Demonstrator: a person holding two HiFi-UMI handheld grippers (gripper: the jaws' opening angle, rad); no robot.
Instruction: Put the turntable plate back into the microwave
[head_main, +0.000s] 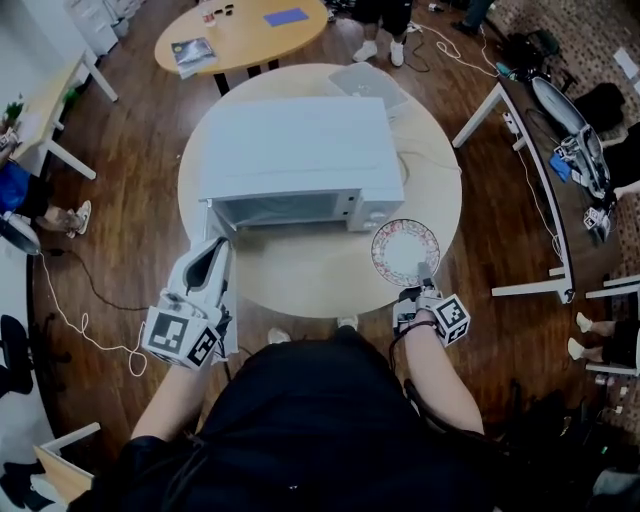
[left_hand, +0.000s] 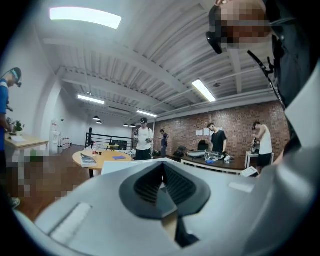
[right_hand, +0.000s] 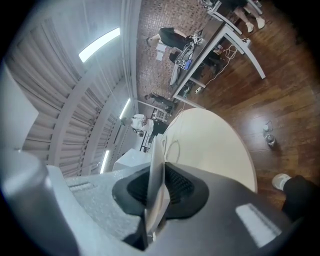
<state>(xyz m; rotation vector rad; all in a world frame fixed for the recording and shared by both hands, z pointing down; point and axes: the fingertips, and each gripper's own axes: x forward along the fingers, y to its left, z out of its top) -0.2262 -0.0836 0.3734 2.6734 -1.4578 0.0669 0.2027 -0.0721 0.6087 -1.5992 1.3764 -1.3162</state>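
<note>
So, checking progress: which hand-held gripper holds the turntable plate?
The right hand-held gripper: its jaws clamp the rim of the turntable plate; the left hand-held gripper holds nothing.

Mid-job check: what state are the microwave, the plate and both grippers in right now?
microwave: on the round table, open at the front, cavity looks empty.
turntable plate: outside the microwave, held by its rim over the table.
right gripper: shut on the turntable plate.
left gripper: jaws together, nothing between them, at the microwave's front left corner.
</note>
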